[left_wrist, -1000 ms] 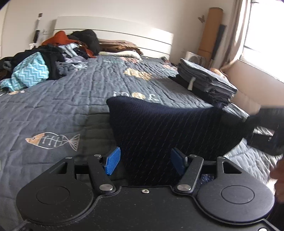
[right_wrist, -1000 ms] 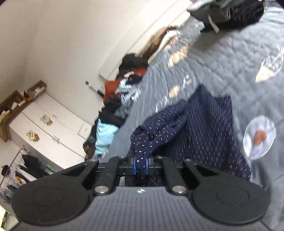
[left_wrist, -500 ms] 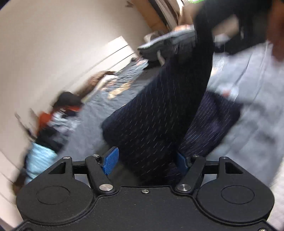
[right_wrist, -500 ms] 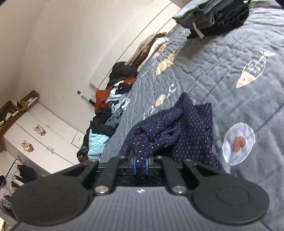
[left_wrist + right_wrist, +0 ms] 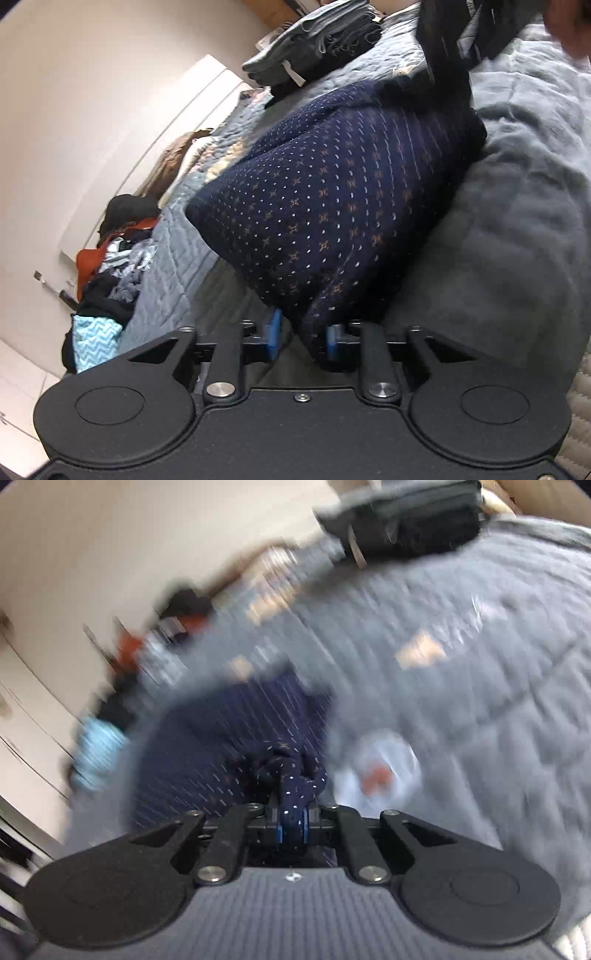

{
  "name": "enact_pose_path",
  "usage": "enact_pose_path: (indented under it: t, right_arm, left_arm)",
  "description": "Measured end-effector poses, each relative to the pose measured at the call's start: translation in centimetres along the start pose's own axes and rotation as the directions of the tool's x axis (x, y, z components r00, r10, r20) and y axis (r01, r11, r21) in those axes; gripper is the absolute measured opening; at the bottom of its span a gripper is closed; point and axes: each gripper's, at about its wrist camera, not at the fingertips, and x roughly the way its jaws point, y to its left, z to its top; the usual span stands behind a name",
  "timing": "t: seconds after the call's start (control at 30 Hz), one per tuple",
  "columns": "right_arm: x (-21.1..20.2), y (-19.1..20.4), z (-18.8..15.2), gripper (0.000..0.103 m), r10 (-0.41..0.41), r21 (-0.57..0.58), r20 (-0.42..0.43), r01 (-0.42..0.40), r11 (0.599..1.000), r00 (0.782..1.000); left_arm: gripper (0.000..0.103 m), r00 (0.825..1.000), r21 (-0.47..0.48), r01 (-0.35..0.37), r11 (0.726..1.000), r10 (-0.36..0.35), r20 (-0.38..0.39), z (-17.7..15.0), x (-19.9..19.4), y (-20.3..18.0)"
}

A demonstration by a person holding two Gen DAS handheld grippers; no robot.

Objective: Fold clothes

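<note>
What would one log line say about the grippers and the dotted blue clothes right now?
left gripper: just closed on navy dotted garment | right gripper: shut on bunched part of it | garment: on grey quilt, unfolded

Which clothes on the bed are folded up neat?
The grey and black stack lying beyond the navy dotted garment. Its layers lie flat and even, while the heap by the headboard is a jumbled tangle.
</note>
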Motion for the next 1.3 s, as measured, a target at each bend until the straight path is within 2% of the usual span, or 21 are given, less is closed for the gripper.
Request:
enact_pose_path:
  t: [0.07, 0.17, 0.23, 0.33, 0.4, 0.47, 0.5, 0.53, 0.57, 0.67, 0.73, 0.8, 0.93, 1.03, 1.1, 1.3]
  right_arm:
    - [0.8, 0.3, -0.6, 0.01, -0.016, -0.019, 0.006, 0.016, 1.0, 1.0]
    - [0.2, 0.6, -0.3, 0.01, 0.003, -0.03, 0.031, -0.002, 1.0, 1.0]
    - [0.0, 0.4, -0.3, 0.01, 0.013, -0.021, 0.028, -0.013, 1.0, 1.0]
    - [0.4, 0.3, -0.6, 0.011, 0.01, -0.027, 0.009, -0.01, 1.0, 1.0]
    - [0.4, 0.5, -0.7, 0.011, 0.014, -0.027, 0.004, -0.014, 1.0, 1.0]
    - [-0.1, 0.6, -0.6, 0.013, 0.019, -0.019, 0.01, -0.019, 1.0, 1.0]
    - [-0.4, 0.6, -0.4, 0.014, 0.027, -0.016, 0.012, -0.026, 1.0, 1.0]
    - [-0.9, 0.7, -0.2, 0.015, 0.034, -0.018, 0.017, -0.034, 0.999, 0.999]
    - [-1.4, 0.9, 0.1, 0.015, 0.04, -0.024, 0.022, -0.04, 0.999, 0.999]
    - [-3.3, 1.5, 1.1, 0.025, 0.079, -0.049, 0.045, -0.077, 0.996, 0.996]
    - [-4.4, 1.4, 2.1, 0.038, 0.122, -0.03, 0.051, -0.121, 0.992, 0.991]
    - [-5.6, 1.3, 3.1, 0.043, 0.171, -0.014, 0.062, -0.17, 0.985, 0.983]
    - [-7.0, 1.1, 5.5, 0.05, 0.187, -0.049, 0.115, -0.182, 0.982, 0.976]
    - [-5.2, 1.1, 8.1, 0.053, 0.211, -0.083, 0.098, -0.203, 0.976, 0.973]
    - [-2.6, 1.4, 10.3, 0.055, 0.255, -0.124, 0.049, -0.248, 0.961, 0.966]
    - [5.4, 3.8, 15.1, 0.055, 0.292, -0.253, -0.111, -0.311, 0.916, 0.95]
  left_arm:
    - [0.013, 1.0, -0.03, 0.0, 1.0, 0.001, 0.011, -0.1, -0.4, 0.7]
    - [0.014, 0.999, -0.047, -0.025, 0.999, 0.027, 0.036, -0.1, -1.3, 1.6]
    - [0.014, 0.999, -0.04, -0.02, 0.999, 0.021, 0.024, 0.0, -1.0, 1.3]
    - [0.015, 0.999, -0.021, 0.007, 1.0, -0.008, -0.043, -0.6, 0.4, 0.2]
    - [0.015, 0.999, 0.011, -0.007, 1.0, 0.007, -0.034, -0.7, 0.1, -0.3]
    - [0.022, 1.0, 0.004, -0.014, 1.0, 0.014, -0.012, -0.7, -0.6, 0.0]
    - [0.032, 1.0, -0.013, -0.017, 1.0, 0.017, -0.007, -0.7, -0.8, 0.3]
    - [0.039, 1.0, -0.029, -0.021, 0.999, 0.021, -0.001, -0.7, -1.0, 0.6]
    - [0.039, 1.0, -0.04, -0.022, 0.999, 0.022, -0.003, -0.8, -1.0, 0.9]
    - [0.039, 1.0, -0.061, -0.014, 0.998, 0.013, -0.011, -0.9, -0.9, 1.1]
    - [0.04, 1.0, -0.057, -0.013, 0.998, 0.012, -0.012, -0.8, -0.9, 0.9]
    - [0.04, 1.0, -0.052, -0.01, 0.999, 0.009, -0.014, -0.9, -1.0, 0.8]
    - [0.04, 0.999, -0.075, 0.024, 0.997, -0.026, -0.023, -0.8, -1.4, 1.5]
    - [0.045, 0.998, -0.107, 0.061, 0.992, -0.064, -0.022, -0.8, -2.2, 2.1]
    - [0.047, 0.997, -0.107, 0.066, 0.992, -0.068, -0.023, -1.0, -2.1, 2.1]
    - [0.047, 0.997, -0.111, 0.069, 0.991, -0.072, -0.024, -1.2, -1.7, 2.1]
